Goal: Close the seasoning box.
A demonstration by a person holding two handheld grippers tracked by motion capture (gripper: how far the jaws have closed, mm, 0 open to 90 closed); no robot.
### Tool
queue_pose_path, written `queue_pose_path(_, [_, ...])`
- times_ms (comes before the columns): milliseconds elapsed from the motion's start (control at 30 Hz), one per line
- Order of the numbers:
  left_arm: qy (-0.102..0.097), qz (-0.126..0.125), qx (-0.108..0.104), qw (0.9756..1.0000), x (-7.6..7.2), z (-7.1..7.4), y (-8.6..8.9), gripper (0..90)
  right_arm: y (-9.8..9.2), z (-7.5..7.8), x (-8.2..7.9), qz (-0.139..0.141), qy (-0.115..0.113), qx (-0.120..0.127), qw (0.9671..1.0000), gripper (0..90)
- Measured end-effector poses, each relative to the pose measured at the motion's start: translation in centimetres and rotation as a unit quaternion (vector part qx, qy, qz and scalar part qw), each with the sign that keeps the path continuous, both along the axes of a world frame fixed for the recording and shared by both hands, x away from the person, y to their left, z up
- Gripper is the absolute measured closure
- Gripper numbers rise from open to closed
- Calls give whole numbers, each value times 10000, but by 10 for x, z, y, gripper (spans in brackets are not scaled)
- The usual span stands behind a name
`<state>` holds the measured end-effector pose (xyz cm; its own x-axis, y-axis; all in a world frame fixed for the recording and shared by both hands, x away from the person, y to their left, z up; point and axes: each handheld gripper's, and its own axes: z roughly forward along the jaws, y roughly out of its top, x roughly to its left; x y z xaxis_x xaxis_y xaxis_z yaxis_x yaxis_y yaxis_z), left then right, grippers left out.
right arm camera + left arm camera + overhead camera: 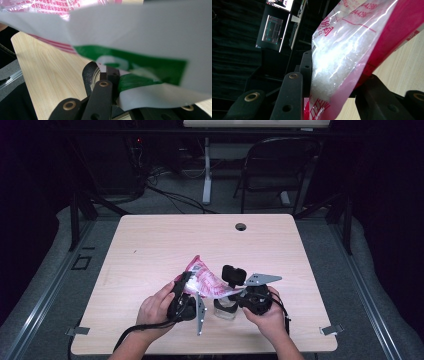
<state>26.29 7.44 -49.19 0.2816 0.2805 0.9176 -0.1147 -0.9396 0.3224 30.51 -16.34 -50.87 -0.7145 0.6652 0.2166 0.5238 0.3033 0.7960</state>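
A plastic bag (207,281), pink-red and clear with white crystals inside, hangs tilted over the near middle of the wooden table (150,245). My left gripper (183,287) is shut on its left end; in the left gripper view the bag (352,50) is pinched between the black jaws of the left gripper (332,86). My right gripper (236,291) is shut on the bag's lower right end. In the right gripper view its jaws, the right gripper (112,77), clamp a white and green printed part of the bag (150,50). A small clear container (226,310) stands on the table just under the bag.
A round cable hole (241,226) sits near the table's far edge. A black folding chair (280,165) and cables lie on the floor beyond the table. A lit monitor (272,31) shows in the left gripper view's dark background.
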Motion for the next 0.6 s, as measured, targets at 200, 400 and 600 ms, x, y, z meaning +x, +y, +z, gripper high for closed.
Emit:
queue_pose_path(200, [-17, -7, -23, 10000, 0, 1, 0, 687, 1, -1, 0, -21, -21, 14, 10000, 900])
queue_pose_path(400, [-28, -7, -4, 10000, -1, 3, 1, 687, 3, -1, -1, -31, -57, 42, 10000, 900])
queue_pose_path(600, [-43, -14, 8, 10000, -1, 3, 1, 687, 4, -2, -1, -44, -73, 65, 9999, 900])
